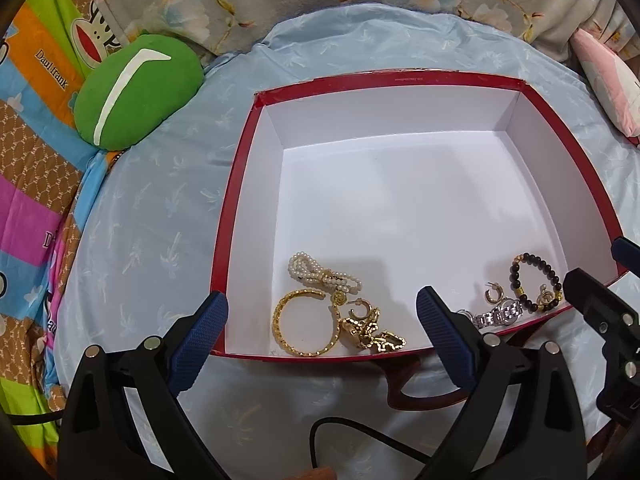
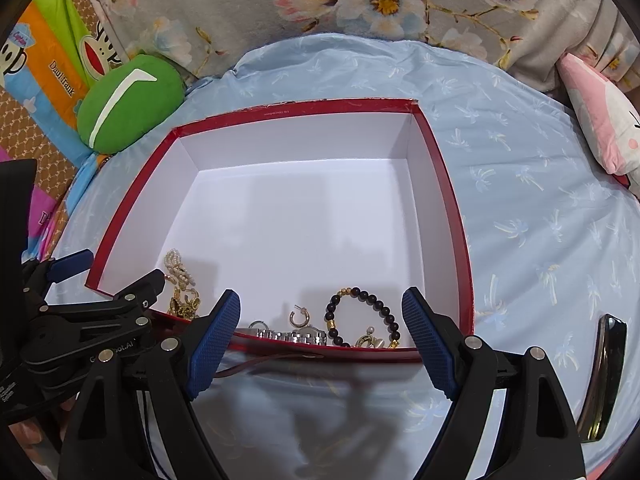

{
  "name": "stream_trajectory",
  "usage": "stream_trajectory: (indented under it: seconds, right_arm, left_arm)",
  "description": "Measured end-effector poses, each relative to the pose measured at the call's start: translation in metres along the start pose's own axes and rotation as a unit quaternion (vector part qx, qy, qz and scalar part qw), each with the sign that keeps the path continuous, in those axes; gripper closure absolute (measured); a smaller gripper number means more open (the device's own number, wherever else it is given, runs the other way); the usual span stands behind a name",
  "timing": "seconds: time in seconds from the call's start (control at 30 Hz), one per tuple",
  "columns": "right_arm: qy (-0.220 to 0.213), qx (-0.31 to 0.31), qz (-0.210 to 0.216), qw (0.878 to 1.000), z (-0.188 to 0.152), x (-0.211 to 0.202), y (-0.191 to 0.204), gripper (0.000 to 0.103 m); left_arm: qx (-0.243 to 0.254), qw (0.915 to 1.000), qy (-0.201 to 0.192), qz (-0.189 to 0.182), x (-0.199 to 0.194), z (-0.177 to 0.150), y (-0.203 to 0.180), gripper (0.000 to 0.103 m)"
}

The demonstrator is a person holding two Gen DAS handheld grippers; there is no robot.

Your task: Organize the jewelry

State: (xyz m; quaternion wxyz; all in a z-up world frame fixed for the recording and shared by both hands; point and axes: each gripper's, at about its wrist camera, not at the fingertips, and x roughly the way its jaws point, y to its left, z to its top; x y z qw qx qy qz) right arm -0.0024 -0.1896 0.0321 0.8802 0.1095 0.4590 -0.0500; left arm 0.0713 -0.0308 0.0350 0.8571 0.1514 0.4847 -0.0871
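Note:
A red box (image 1: 236,184) (image 2: 452,184) with a white inside lies on a pale blue cloth. Along its near wall lie a pearl bracelet (image 1: 320,276) (image 2: 178,266), a gold bangle (image 1: 304,326), a gold chain (image 1: 374,334), a silver watch (image 1: 498,314) (image 2: 292,335), a hoop earring (image 1: 491,295) (image 2: 299,318) and a black bead bracelet (image 1: 534,282) (image 2: 362,316). My left gripper (image 1: 322,312) hangs open over the box's near left corner. My right gripper (image 2: 322,310) is open above the near wall, over the watch and beads. Neither holds anything.
A green cushion (image 1: 136,92) (image 2: 130,106) lies beyond the box at the left, a pink and white cushion (image 1: 604,84) (image 2: 596,116) at the right. A dark shiny object (image 2: 604,376) rests on the cloth at the right. A brown strap (image 1: 424,390) pokes from under the box.

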Motion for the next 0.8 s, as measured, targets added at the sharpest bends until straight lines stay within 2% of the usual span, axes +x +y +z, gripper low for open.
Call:
stream_trajectory:
  seconds: [0.27, 0.6, 0.8]
  right_arm:
    - [0.001, 0.000, -0.002, 1.000, -0.0002, 0.0012, 0.0023, 0.022]
    - [0.000, -0.006, -0.010, 1.000, -0.0017, 0.0049, 0.0068, 0.022]
    - [0.001, -0.007, -0.014, 1.000, -0.0015, 0.0060, 0.0074, 0.022]
  left_arm:
    - [-0.005, 1.0000, 0.000, -0.002, 0.0016, -0.0012, 0.0006, 0.010]
    - [-0.009, 0.9998, -0.008, 0.012, 0.0005, -0.0037, 0.0020, 0.010]
    - [-0.011, 0.9999, -0.004, 0.005, 0.0017, -0.0040, 0.0028, 0.010]
